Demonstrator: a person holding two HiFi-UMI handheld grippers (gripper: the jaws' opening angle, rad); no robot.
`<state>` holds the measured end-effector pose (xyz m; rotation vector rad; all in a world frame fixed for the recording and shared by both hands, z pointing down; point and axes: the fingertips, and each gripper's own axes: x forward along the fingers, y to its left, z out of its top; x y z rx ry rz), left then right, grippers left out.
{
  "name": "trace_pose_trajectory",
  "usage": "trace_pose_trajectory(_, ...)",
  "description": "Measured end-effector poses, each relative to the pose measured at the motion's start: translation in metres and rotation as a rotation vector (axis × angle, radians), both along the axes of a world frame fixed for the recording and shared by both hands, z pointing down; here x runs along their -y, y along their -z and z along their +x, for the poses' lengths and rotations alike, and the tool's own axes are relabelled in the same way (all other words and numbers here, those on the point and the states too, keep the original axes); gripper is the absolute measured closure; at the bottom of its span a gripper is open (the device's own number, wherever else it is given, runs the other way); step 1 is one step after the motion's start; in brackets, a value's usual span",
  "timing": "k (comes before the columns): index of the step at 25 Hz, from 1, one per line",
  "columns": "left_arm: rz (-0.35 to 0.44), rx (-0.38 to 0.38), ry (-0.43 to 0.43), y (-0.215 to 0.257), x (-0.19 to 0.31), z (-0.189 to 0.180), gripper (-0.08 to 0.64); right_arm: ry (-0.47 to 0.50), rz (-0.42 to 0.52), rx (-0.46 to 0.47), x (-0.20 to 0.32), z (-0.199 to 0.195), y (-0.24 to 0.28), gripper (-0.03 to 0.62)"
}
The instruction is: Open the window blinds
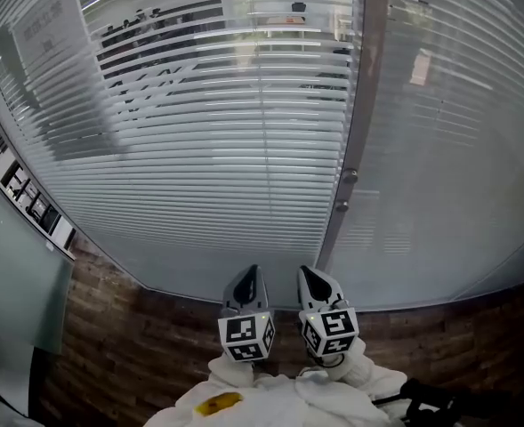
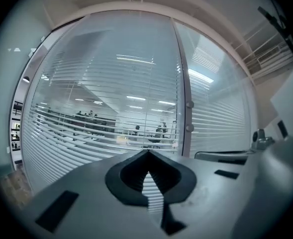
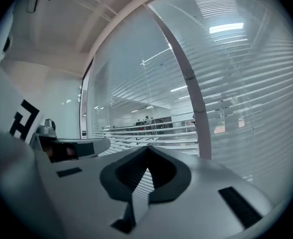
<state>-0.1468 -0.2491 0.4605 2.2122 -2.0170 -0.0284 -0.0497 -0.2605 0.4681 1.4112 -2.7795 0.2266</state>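
Note:
White slatted blinds (image 1: 208,149) hang behind the glass of the left window panel, and a second set (image 1: 457,149) covers the right panel. Between them stands a grey post (image 1: 358,105) with two small round knobs (image 1: 349,176). Through the slats (image 2: 86,128) an office with people shows. My left gripper (image 1: 251,272) and right gripper (image 1: 306,272) sit side by side low in the head view, below the window sill, apart from the glass. Both point at the window. The left gripper (image 2: 147,152) is shut and empty; so is the right gripper (image 3: 147,147).
A dark brick wall (image 1: 128,345) runs under the window. At the left stands a pale green wall (image 1: 12,301) with a row of small framed pictures (image 1: 21,194). A thin cord (image 1: 263,132) hangs down the left panel's blinds.

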Motion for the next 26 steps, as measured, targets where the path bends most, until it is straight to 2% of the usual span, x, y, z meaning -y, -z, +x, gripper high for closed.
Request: trace_pose_trajectory(26, -0.027, -0.030, 0.037, -0.005, -0.018, -0.007, 0.561, -0.028, 0.005, 0.005, -0.003, 0.002, 0.013, 0.581)
